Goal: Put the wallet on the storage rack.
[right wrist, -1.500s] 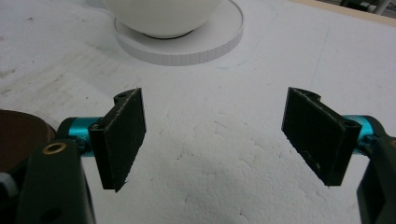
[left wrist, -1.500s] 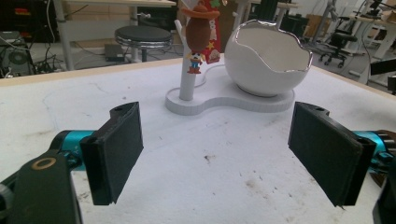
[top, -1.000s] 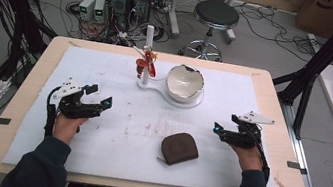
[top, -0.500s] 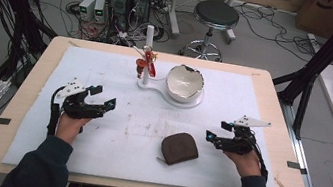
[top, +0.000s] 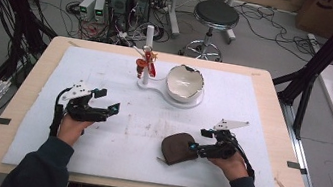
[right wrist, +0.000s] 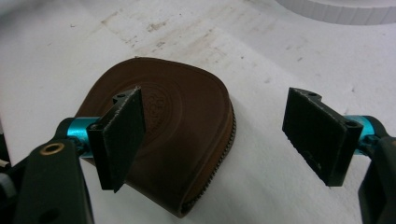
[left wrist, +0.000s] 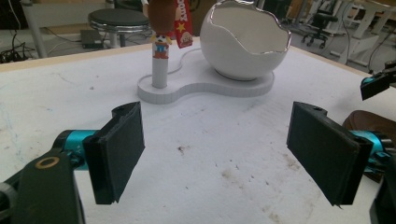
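Right gripper: jaws spread wide, low over the brown leather pouch; in the right gripper view one jaw hangs above the pouch's top, the other over the bare white mat beside its zipped edge.
Pouch: lies flat on the white mat, near the desk's front edge, right of middle.
Left gripper: jaws wide apart, holding nothing, over the mat toward the desk's left edge.
Eggshell-shaped white bowl: on a white stand with a post and small figure, near the far edge.
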`<state>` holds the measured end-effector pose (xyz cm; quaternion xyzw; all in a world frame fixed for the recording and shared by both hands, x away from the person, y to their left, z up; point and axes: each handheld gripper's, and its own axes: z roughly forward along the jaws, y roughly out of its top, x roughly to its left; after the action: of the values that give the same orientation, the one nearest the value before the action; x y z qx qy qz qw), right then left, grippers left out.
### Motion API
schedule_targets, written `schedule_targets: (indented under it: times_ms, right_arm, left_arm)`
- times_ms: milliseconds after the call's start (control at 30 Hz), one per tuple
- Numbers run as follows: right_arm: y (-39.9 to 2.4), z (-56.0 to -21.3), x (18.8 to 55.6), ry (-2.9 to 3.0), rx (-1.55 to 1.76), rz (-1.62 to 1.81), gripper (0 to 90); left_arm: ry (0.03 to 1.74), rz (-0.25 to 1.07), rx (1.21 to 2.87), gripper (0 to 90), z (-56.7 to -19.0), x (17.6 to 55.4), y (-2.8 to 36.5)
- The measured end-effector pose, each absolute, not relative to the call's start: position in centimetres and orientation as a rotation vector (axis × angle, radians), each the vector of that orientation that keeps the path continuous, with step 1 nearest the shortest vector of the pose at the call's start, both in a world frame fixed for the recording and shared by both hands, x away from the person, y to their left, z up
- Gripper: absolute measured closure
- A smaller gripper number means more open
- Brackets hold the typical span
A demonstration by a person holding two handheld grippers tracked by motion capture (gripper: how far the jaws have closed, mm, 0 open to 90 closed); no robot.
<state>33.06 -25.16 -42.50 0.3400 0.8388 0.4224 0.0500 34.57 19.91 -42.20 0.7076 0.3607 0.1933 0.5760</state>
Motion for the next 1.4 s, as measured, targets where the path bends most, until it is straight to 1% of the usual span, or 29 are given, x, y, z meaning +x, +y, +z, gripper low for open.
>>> schedule_targets:
  times_ms: [167, 267, 400, 533, 700, 1000, 1067, 1233, 1400]
  right_arm:
    - [-24.3, -42.8, 33.1, 2.608, 1.004, 1.262, 21.4]
    - [-23.7, -43.3, 33.2, 2.642, 0.993, 1.212, 21.4]
    - [-23.6, -43.7, 33.5, 2.665, 1.014, 1.227, 21.6]
    - [-23.9, -44.2, 33.9, 2.716, 1.113, 1.281, 28.2]
    - [-23.8, -44.1, 34.0, 2.729, 1.11, 1.256, 30.4]
    - [-23.3, -43.6, 33.7, 2.722, 1.034, 1.197, 33.1]
    - [-23.2, -43.5, 33.6, 2.708, 1.028, 1.195, 37.3]
    - [-22.7, -43.4, 33.7, 2.679, 1.026, 1.196, 37.7]
    - [-23.2, -43.9, 34.1, 2.691, 1.1, 1.251, 32.9]
  left_arm:
    - [0.835, 0.44, 1.688, 20.9, -42.3, 34.6, 19.6]
    - [0.838, 0.438, 1.694, 21.1, -42.4, 34.6, 19.5]
    - [0.844, 0.433, 1.691, 21.1, -42.5, 34.7, 19.6]
    - [0.838, 0.424, 1.7, 21.3, -42.6, 34.7, 19.4]
    - [0.834, 0.413, 1.714, 21.6, -42.7, 34.7, 18.9]
    - [0.81, 0.321, 1.786, 23.3, -43.3, 35.0, 17.1]
    - [0.807, 0.309, 1.796, 23.3, -43.3, 35.1, 16.7]
    - [0.798, 0.3, 1.817, 23.3, -43.3, 35.1, 16.3]
    - [0.801, 0.297, 1.822, 23.9, -43.4, 35.1, 16.3]
